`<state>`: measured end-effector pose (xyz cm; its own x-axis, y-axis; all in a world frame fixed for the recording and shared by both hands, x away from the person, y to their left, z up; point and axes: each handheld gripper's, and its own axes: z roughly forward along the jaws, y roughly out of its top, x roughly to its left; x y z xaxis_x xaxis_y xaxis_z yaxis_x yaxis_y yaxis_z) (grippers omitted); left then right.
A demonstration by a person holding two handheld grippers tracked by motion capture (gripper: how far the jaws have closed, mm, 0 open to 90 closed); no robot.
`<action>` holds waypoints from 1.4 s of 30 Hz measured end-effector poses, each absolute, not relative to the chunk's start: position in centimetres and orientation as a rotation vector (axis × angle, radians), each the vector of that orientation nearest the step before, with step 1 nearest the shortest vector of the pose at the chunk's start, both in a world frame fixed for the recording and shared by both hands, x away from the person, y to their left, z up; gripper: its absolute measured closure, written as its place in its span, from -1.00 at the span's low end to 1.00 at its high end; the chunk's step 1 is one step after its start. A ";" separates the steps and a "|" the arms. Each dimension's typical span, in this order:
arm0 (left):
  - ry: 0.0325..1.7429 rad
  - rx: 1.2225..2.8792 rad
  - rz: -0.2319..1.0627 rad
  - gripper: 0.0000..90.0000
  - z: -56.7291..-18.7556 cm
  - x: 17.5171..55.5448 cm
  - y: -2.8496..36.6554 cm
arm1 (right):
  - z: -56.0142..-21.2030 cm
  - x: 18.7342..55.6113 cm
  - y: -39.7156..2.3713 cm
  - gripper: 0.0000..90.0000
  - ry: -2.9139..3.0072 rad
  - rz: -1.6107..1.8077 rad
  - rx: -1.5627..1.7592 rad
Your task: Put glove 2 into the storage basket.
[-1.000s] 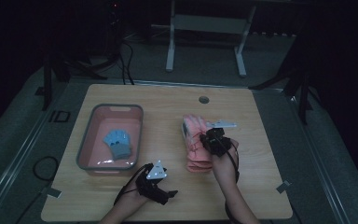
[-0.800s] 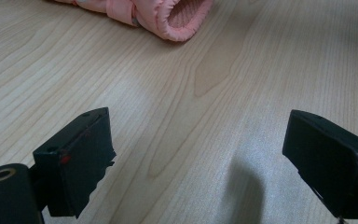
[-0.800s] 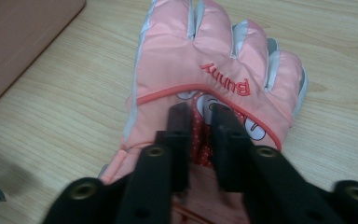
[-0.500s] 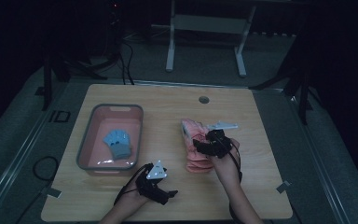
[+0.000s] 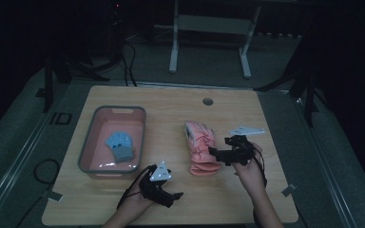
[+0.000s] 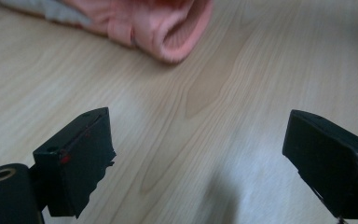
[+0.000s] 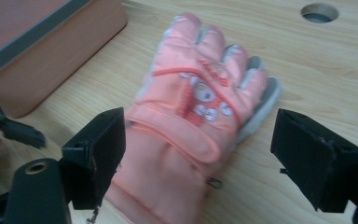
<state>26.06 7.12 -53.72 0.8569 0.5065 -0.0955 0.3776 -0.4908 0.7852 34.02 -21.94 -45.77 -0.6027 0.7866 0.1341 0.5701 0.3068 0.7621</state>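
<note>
The pink glove (image 5: 201,148) lies on the tabletop (image 5: 171,104), long axis running twelve to six, cuff toward the person. The right gripper (image 5: 212,153) sits at its three o'clock, nearer, fingers just spread and released, glove untouched between them. The left gripper (image 5: 178,194), at seven o'clock, gapes empty.

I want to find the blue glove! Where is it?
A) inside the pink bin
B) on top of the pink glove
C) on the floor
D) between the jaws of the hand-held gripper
A: the blue glove lies flat on the bottom of the pink bin, apart from the pink glove out on the table.
</note>
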 end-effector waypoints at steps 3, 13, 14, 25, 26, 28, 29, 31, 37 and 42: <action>0.641 2.131 0.194 -0.81 -52.7 26.2 6.6 | -45.8 34.0 -23.2 -0.65 2.284 1.169 1.183; 0.740 2.055 0.170 -0.77 -48.8 28.9 5.7 | -46.4 34.7 -26.1 -0.68 2.303 1.154 1.255; 0.739 2.067 0.182 -0.77 -48.5 29.3 5.4 | -46.5 34.9 -26.2 -0.68 2.304 1.159 1.251; 0.752 2.124 0.222 -0.77 -46.1 34.0 2.2 | -46.9 36.4 -26.1 -0.69 2.339 1.239 1.265; 0.754 2.126 0.222 -0.77 -46.0 34.4 1.9 | -46.9 36.5 -25.9 -0.68 2.344 1.225 1.254; 0.735 2.144 0.228 -0.77 -46.1 35.1 1.2 | -46.9 36.5 -25.5 -0.42 2.316 1.211 1.213; 0.740 2.156 0.251 -0.77 -46.2 35.3 0.8 | -46.8 36.5 -25.4 -0.30 2.292 1.190 1.184; 0.754 2.171 0.271 -0.71 -46.3 35.9 0.1 | -46.9 36.9 -25.1 -0.02 2.291 1.187 1.196; 0.818 2.190 0.366 -0.25 -46.7 37.4 -0.8 | -47.4 38.0 -23.9 0.26 2.298 1.199 1.230; 0.973 2.159 0.334 -0.20 -47.8 38.4 -0.1 | -48.2 38.4 -22.8 0.21 2.331 1.216 1.263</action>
<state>38.45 -0.08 -47.80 0.6798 0.7310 -0.0593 0.5407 -0.4449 0.7139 38.44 -22.82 -48.15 -0.6048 0.7762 0.1781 0.5904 0.2869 0.7544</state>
